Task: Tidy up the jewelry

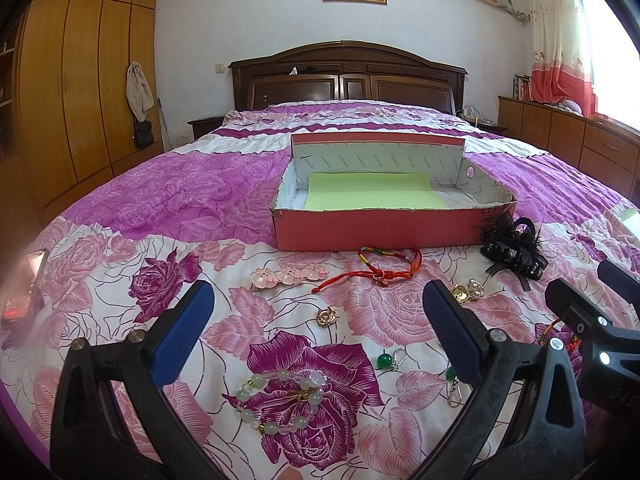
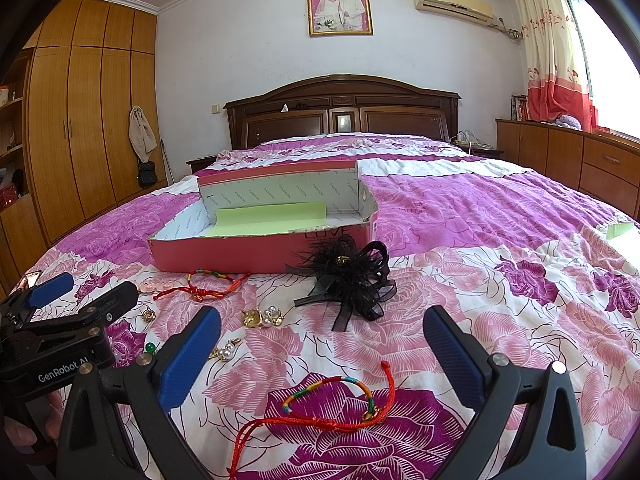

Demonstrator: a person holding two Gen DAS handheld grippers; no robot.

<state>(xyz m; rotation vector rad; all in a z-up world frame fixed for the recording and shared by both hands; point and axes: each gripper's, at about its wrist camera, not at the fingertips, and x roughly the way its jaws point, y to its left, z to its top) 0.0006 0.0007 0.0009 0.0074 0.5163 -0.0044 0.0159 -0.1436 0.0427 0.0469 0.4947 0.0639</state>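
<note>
Left wrist view: pink cardboard shoebox (image 1: pixel 376 232) mid-bed holds only green paper, so I judge nothing sorted yet. Pale-green bead bracelet (image 1: pixel 280 400) near foot edge, between spread fingers of my left gripper (image 1: pixel 320 320). Right gripper (image 2: pixel 320 350) released, empty, over red woven cord bracelet (image 2: pixel 340 404). All jewelry left.

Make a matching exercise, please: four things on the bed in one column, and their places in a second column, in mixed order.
Things:
1. green bead bracelet
2. black feather hair clip
3. green paper sheet
4. red cord bracelet

Places:
A. inside the pink box
B. between the right gripper fingers
C. between the left gripper fingers
D. by the box's right corner

Pairs: 1-C, 2-D, 3-A, 4-B
</note>
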